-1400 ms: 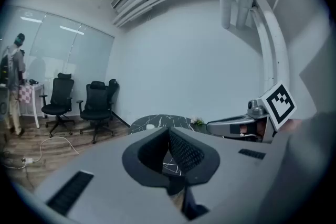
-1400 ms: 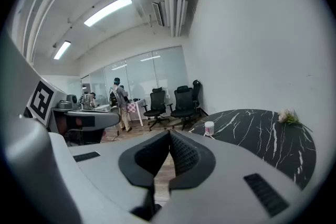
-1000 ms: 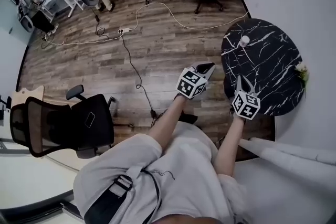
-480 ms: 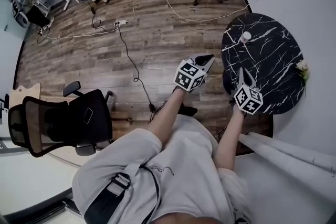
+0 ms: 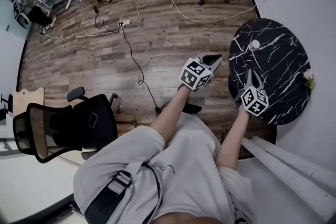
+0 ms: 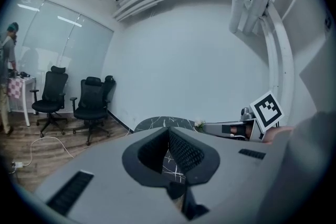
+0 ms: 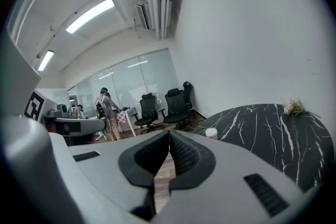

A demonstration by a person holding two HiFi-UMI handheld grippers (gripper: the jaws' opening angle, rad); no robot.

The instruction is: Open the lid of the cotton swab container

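Both tongs have edged toward the round black marble desk [image 5: 286,86]. Left tongs [image 5: 212,62] closed, empty; right tongs [image 5: 247,77] closed, empty, over desk edge. Small white cylindrical cotton swab container [image 5: 254,45] stands on desk, apart from both.

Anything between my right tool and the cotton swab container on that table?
Nothing visible does. The cotton swab container stands alone on the black marble table, with only bare tabletop between it and the right tool, which is shut and empty. The flowers sit off at the table's edge.
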